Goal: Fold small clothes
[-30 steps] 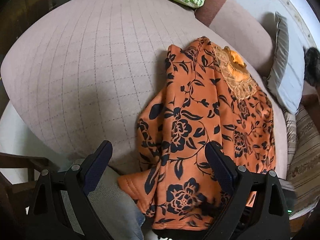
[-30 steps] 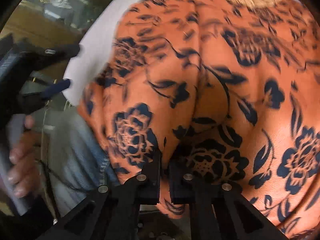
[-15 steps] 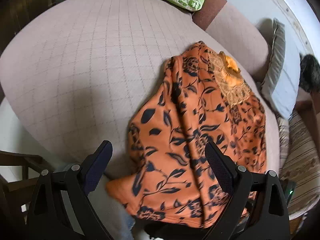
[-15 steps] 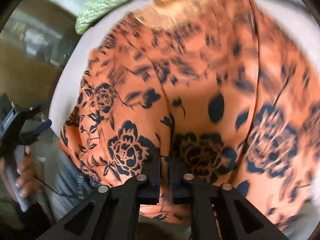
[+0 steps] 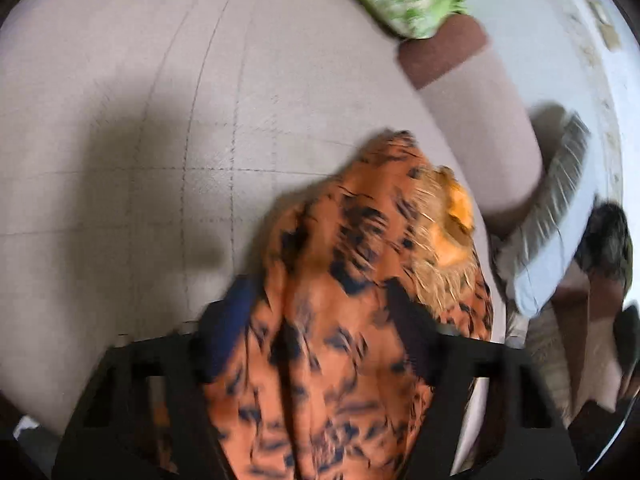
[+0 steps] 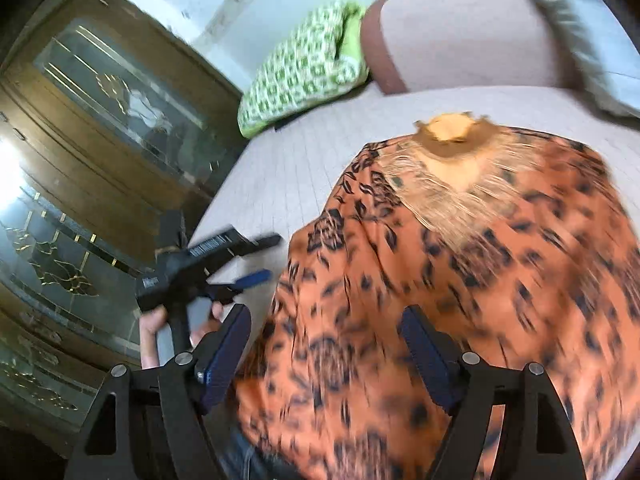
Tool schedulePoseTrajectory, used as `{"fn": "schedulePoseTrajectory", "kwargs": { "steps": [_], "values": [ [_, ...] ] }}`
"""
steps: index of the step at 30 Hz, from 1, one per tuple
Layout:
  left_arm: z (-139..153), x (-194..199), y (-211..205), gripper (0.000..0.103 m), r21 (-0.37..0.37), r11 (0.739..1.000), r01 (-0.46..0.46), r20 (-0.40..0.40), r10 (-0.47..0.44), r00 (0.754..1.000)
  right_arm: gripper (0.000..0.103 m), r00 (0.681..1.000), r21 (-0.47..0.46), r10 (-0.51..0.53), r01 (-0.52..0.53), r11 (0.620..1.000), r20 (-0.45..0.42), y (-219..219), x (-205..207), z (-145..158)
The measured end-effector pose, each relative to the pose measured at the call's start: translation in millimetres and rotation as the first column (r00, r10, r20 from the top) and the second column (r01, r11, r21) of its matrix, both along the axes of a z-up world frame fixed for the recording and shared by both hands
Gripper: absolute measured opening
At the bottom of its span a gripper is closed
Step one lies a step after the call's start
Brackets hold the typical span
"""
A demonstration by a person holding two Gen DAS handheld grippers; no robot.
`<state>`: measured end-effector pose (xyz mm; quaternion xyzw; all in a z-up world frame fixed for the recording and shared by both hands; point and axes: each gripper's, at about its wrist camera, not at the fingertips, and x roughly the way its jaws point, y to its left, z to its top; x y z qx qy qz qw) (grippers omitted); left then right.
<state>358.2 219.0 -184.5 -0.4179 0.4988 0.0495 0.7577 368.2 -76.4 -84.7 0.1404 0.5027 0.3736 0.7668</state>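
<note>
At the far left of the right wrist view stands a dark wooden cabinet (image 6: 100, 152) with glass doors. Just right of it, a hand (image 6: 160, 332) holds the left gripper (image 6: 264, 258), whose jaws are closing; from this side its fingers reach toward the left edge of the orange dress (image 6: 460, 280), and whether they touch it cannot be told. In the left wrist view the picture is blurred, but a raised fold of the orange dress (image 5: 340, 320) lies between the two fingers of the left gripper (image 5: 320, 344), and whether the pads press on the cloth cannot be told. The dress, printed with black flowers and trimmed with gold at the neck, lies spread on the pale quilted bed (image 6: 288, 168), its neck toward the far side. Nearest the camera, the right gripper (image 6: 324, 356) has its jaws opening and standing wide, hovering over the near part of the dress with no cloth pinched between the pads. On the far side of the bed lies a green patterned pillow (image 6: 304, 68), a pale bolster (image 6: 460, 36) to its right, and a grey cushion (image 6: 592, 40) at the far right.
</note>
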Motion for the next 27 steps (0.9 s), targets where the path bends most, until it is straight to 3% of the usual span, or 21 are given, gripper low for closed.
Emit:
{"fn": "schedulePoseTrajectory", "kwargs": {
  "steps": [2, 5, 7, 11, 13, 15, 16, 18, 20, 23, 25, 27],
  "values": [
    [-15, 4, 6, 0.043, -0.041, 0.999, -0.003, -0.021, 0.002, 1.000, 0.072, 1.000, -0.044, 0.018, -0.018, 0.999, -0.018, 32, 38, -15],
    [-30, 8, 11, 0.034, -0.126, 0.992, -0.008, -0.021, 0.006, 1.000, 0.059, 0.996, -0.070, 0.038, -0.044, 0.997, -0.086, 65, 94, -51],
    [-31, 9, 13, 0.032, -0.141, 0.990, -0.019, -0.017, 0.017, 1.000, 0.058, 0.990, -0.074, 0.042, -0.053, 0.996, -0.138, 86, 132, -73],
    [-31, 17, 11, 0.032, -0.135, 0.991, -0.003, 0.002, 0.004, 1.000, 0.054, 0.991, -0.118, 0.007, -0.023, 0.993, -0.136, 110, 181, -90],
    [-38, 19, 13, 0.032, -0.174, 0.985, -0.015, -0.006, 0.014, 1.000, 0.052, 0.987, -0.146, -0.001, -0.023, 0.989, -0.159, 119, 197, -102],
    [-43, 19, 18, 0.030, -0.217, 0.975, -0.034, -0.004, 0.034, 0.999, 0.032, 0.985, -0.181, -0.025, -0.007, 0.983, -0.171, 126, 207, -113],
    [-43, 18, 19, 0.021, -0.221, 0.975, -0.038, -0.005, 0.038, 0.999, 0.029, 0.986, -0.171, -0.024, -0.005, 0.985, -0.167, 126, 209, -112],
    [-42, 15, 23, 0.014, -0.227, 0.972, -0.054, -0.004, 0.055, 0.999, 0.004, 0.993, -0.149, -0.019, 0.001, 0.989, -0.118, 122, 207, -93],
    [-39, 10, 25, 0.011, -0.253, 0.965, -0.068, 0.019, 0.075, 0.997, 0.004, 0.996, -0.093, -0.047, 0.039, 0.995, -0.081, 112, 206, -74],
    [-32, 7, 21, 0.011, -0.250, 0.966, -0.064, 0.050, 0.079, 0.996, 0.003, 0.996, -0.125, -0.087, 0.082, 0.989, -0.034, 107, 212, -58],
    [-36, 8, 21, 0.011, -0.251, 0.965, -0.069, 0.031, 0.079, 0.996, 0.000, 0.993, -0.169, -0.122, 0.120, 0.978, 0.000, 106, 221, -58],
    [-44, 7, 25, 0.011, -0.267, 0.959, -0.091, 0.009, 0.097, 0.995, 0.000, 0.978, -0.122, -0.209, 0.205, 0.971, -0.017, 86, 233, -59]
  ]
}}
